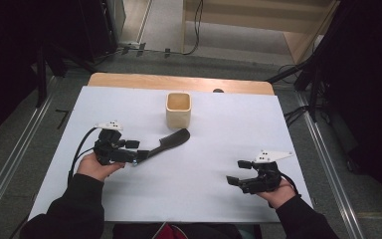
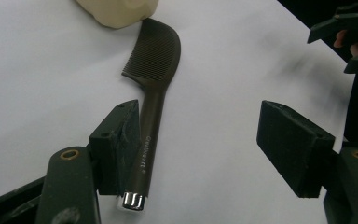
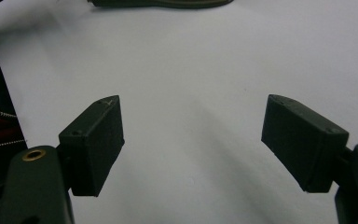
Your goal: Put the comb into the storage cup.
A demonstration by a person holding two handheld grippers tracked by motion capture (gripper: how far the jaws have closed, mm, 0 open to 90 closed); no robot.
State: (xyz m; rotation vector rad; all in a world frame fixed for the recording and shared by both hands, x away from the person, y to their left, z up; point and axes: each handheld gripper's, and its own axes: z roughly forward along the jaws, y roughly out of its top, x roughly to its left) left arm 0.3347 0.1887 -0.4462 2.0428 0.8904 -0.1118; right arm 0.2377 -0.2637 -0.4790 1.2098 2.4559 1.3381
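While the left gripper (image 2: 193,140) stands wide, its jaws spread on either side of the comb's handle, one pad sits just beside the handle, and I cannot tell whether it touches; nothing is clamped. The right gripper (image 1: 242,172) waits near the right edge of the tabletop (image 1: 219,149), jaws likewise wide, with nothing between them.

The comb (image 1: 169,142) lies flat on the white tabletop left of centre, teeth end pointing toward the far edge and lying close to the cream cup (image 1: 178,110), which stands toward the middle of the far edge.

Risks, as I judge them: the near pad could nudge or drag the handle as the hand shifts, swinging the teeth end against the cup. A fresh grip so close to the handle's shiny metal cap might let the comb pivot or slip.

Pale lettering on the handle seems to read "Creative Art".
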